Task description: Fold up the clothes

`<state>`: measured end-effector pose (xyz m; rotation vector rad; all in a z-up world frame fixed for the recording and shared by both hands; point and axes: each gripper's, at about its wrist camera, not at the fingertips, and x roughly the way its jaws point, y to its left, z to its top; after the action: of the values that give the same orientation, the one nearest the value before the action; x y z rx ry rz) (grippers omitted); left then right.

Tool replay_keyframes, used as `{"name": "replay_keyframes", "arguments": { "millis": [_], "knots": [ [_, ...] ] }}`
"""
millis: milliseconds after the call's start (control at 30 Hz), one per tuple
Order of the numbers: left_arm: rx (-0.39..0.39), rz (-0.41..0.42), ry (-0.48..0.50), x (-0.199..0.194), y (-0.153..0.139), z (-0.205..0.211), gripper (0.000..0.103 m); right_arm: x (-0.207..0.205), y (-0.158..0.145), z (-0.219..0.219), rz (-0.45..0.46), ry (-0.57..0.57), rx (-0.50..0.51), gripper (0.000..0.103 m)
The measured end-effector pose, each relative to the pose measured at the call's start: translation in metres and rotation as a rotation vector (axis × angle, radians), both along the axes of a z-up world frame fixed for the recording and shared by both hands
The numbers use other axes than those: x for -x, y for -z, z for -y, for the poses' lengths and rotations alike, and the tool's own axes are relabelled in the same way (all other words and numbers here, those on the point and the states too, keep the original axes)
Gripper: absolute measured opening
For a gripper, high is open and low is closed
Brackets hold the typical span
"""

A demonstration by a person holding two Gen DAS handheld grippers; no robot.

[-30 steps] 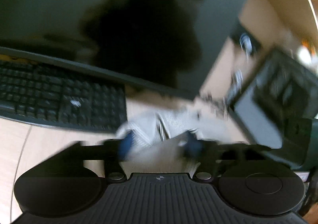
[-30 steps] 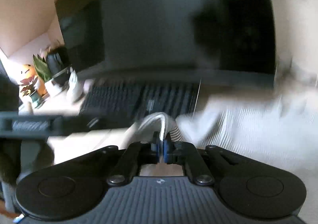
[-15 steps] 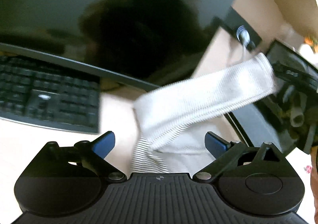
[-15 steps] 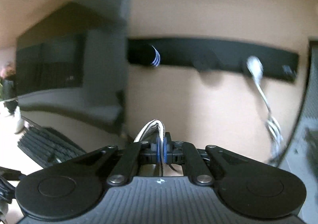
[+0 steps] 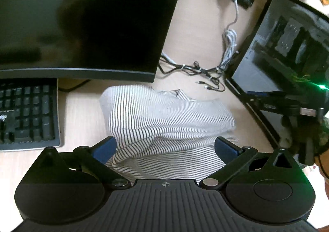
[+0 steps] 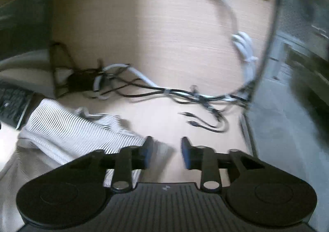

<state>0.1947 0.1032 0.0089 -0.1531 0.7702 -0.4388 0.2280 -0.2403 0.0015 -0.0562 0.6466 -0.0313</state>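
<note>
While both hand-held grippers stand spread and empty, the striped garment (image 5: 164, 121) lies on the tabletop (image 5: 82, 108), bunched in overlapping layers just ahead of the left hand-held gripper (image 5: 164, 147), partly between its fingers. From the right hand-held gripper (image 6: 167, 152) it sits ahead-left, nearly touching the left finger. Some doubling-over shows, but edges look rumpled and uneven, not a neat flat stack; likely partway folded, squaring up left. Cables (image 6: 185, 96) lie farther ahead.
</note>
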Motion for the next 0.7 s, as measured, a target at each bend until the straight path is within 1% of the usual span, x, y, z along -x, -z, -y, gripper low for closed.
{"name": "replay_keyframes", "arguments": {
  "millis": [67, 133, 167, 267, 300, 333, 367, 400, 433, 467, 533, 633, 667, 700],
  "knots": [
    [-0.006, -0.001, 0.012, -0.007, 0.002, 0.006, 0.103, 0.008, -0.007, 0.008, 0.036, 0.036, -0.007, 0.035],
    [-0.012, 0.01, 0.026, -0.016, 0.005, 0.014, 0.103, 0.015, -0.017, 0.008, 0.08, 0.03, -0.048, 0.035],
    [-0.016, 0.019, 0.032, -0.02, 0.007, 0.019, 0.103, 0.016, -0.02, 0.005, 0.094, 0.016, -0.085, 0.035],
    [-0.023, 0.056, 0.038, -0.038, 0.017, 0.033, 0.103, 0.011, -0.012, -0.014, 0.089, -0.035, -0.205, 0.036],
    [-0.028, 0.062, 0.027, -0.046, 0.023, 0.036, 0.103, 0.008, -0.002, -0.021, 0.071, -0.045, -0.231, 0.037],
    [-0.041, 0.05, 0.01, -0.055, 0.032, 0.038, 0.103, 0.004, 0.008, -0.028, 0.052, -0.055, -0.255, 0.037],
    [-0.063, 0.013, 0.004, -0.063, 0.042, 0.04, 0.103, 0.001, 0.022, -0.034, 0.006, -0.055, -0.265, 0.037],
    [-0.087, -0.03, 0.004, -0.072, 0.054, 0.04, 0.103, -0.003, 0.038, -0.039, -0.042, -0.056, -0.275, 0.037],
    [-0.114, -0.026, 0.019, -0.072, 0.059, 0.043, 0.103, -0.005, 0.055, -0.042, -0.099, -0.04, -0.272, 0.037],
    [-0.143, 0.001, 0.041, -0.069, 0.06, 0.045, 0.103, -0.002, 0.067, -0.043, -0.103, -0.035, -0.262, 0.037],
    [-0.188, 0.023, 0.058, -0.059, 0.055, 0.05, 0.103, 0.008, 0.066, -0.047, -0.064, -0.061, -0.197, 0.037],
    [-0.156, 0.046, 0.056, -0.041, 0.042, 0.045, 0.103, 0.027, 0.047, -0.053, -0.047, -0.081, -0.159, 0.038],
    [-0.135, 0.054, 0.055, -0.035, 0.04, 0.042, 0.103, 0.036, 0.048, -0.052, -0.046, -0.083, -0.187, 0.038],
    [-0.125, 0.058, 0.048, -0.032, 0.041, 0.041, 0.103, 0.045, 0.049, -0.051, -0.047, -0.085, -0.219, 0.041]
  ]
}}
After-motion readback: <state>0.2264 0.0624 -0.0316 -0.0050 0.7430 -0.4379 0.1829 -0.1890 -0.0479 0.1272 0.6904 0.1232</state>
